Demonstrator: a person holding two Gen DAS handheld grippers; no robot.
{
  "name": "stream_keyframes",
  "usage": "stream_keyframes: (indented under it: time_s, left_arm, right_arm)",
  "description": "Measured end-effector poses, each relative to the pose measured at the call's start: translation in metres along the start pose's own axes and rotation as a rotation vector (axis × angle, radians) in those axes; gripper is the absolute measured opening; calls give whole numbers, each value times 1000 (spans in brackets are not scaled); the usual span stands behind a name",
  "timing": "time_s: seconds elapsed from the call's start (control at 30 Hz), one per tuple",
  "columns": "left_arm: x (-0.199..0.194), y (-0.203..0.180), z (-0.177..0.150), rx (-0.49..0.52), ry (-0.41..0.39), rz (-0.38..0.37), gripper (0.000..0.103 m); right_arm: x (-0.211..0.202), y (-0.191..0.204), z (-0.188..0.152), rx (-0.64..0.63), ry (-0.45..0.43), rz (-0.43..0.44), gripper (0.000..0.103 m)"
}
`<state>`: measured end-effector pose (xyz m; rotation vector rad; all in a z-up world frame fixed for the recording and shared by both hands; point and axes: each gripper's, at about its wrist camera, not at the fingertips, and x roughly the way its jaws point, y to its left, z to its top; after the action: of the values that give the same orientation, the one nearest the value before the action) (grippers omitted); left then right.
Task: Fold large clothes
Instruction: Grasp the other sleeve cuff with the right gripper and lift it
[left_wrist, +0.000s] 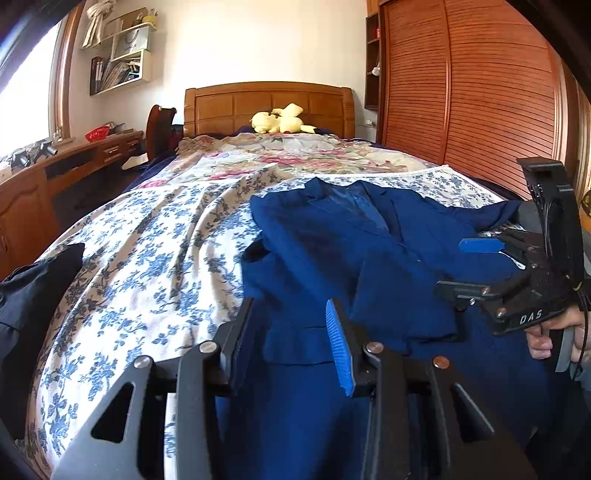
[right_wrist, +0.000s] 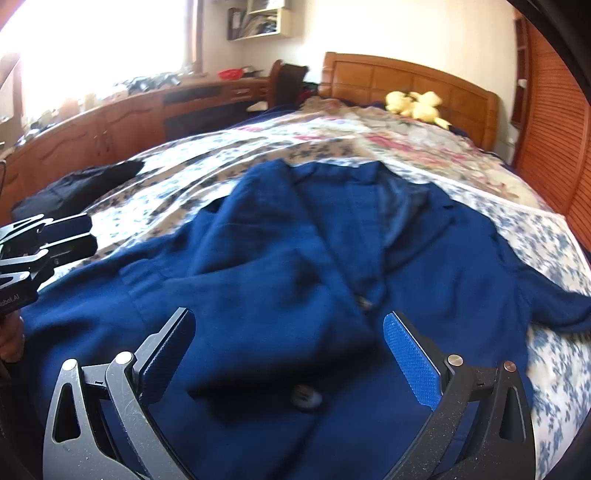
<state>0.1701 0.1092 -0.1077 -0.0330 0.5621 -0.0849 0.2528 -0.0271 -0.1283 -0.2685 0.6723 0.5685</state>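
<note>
**Blue jacket spread on the bed, both grippers above it with nothing grasped**

A dark blue jacket (right_wrist: 280, 258) lies front-up on the bed (left_wrist: 147, 236), over a bedspread printed with blue flowers. Its collar and lapels point toward the wooden headboard (left_wrist: 269, 107), and its hem lies at the foot edge of the bed, nearest both cameras. One sleeve is folded across the chest; the other trails off toward the wardrobe-side edge of the bed. Two dark buttons (right_wrist: 304, 397) show on the front panel.

The left gripper (left_wrist: 291, 332) hangs over the lower part of the jacket on the window side. Its jaws stand partly apart and no cloth is pinched between them; the blue pad (left_wrist: 340, 347) is bare. The right gripper (right_wrist: 291, 354) hovers over the front panel near the buttons, its jaws spread wide and released, with the fabric lying below them rather than caught. In the left wrist view a hand (left_wrist: 554, 336) grips the right gripper's handle.

A black garment (left_wrist: 33, 288) lies at the window-side edge of the bed, well apart from the jacket. A yellow plush toy (left_wrist: 280, 120) sits at the head edge against the headboard. A wooden desk (right_wrist: 122, 118) runs along the window wall, and a slatted wardrobe (left_wrist: 472, 85) stands on the opposite side.
</note>
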Motion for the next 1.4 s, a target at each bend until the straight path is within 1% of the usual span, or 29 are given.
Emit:
stream_keyframes:
  time_s: [0.17, 0.2, 0.23, 0.27, 0.3, 0.33, 0.37, 0.4, 0.43, 0.57, 0.63, 0.7, 0.8, 0.87, 0.93, 1.03, 1.17, 1.3, 1.4]
  left_arm:
    - [-7, 15, 1, -34, -9, 15, 37]
    - [-9, 17, 2, -38, -13, 15, 37]
    - [-11, 18, 3, -41, -19, 15, 37]
    - [-12, 19, 3, -43, -23, 16, 37]
    - [-14, 21, 3, -46, -30, 18, 37]
    - [-16, 22, 2, -49, -34, 19, 37]
    - [-18, 23, 2, -51, -38, 18, 37]
    - [-19, 25, 3, -54, -42, 20, 37]
    - [-21, 26, 3, -56, -45, 21, 37]
    - [-22, 30, 2, -79, -44, 29, 37]
    - [-21, 30, 2, -81, -43, 24, 37]
    - [-20, 28, 3, -77, -46, 24, 37]
    - [-20, 23, 4, -73, -52, 13, 37]
    - [-20, 19, 5, -68, -54, 7, 37]
    - [-18, 13, 6, -60, -55, -2, 37]
    - [-15, 4, 8, -47, -54, -15, 37]
    - [-10, -9, 12, -40, -52, -43, 37]
    - [-6, -22, 17, -34, -57, -65, 37]
    - [-2, -32, 19, -24, -55, -84, 37]
  right_arm:
    - [21, 31, 11, -66, 51, 63, 98]
    - [24, 35, 12, -78, 61, 77, 94]
    - [29, 40, 14, -94, 78, 101, 87]
    - [34, 46, 14, -111, 98, 123, 83]
    - [39, 51, 14, -129, 120, 134, 74]
    - [44, 54, 13, -142, 137, 137, 65]
    - [49, 58, 12, -158, 158, 135, 61]
    - [53, 61, 11, -168, 173, 130, 50]
    - [57, 62, 9, -176, 191, 128, 42]
    - [57, 58, 7, -164, 209, 165, 25]
    - [54, 53, 8, -146, 214, 185, 14]
    - [48, 49, 9, -136, 209, 192, 8]
    - [32, 41, 13, -120, 162, 176, 5]
    - [10, 31, 18, -99, 84, 143, 4]
    - [-10, 20, 22, -70, 23, 115, 4]
    - [-43, -1, 24, -23, -62, 70, 3]
    - [-84, -28, 24, 16, -155, -2, 3]
    - [-124, -50, 18, 57, -242, -93, 3]
    - [-141, -59, 6, 83, -265, -130, 3]
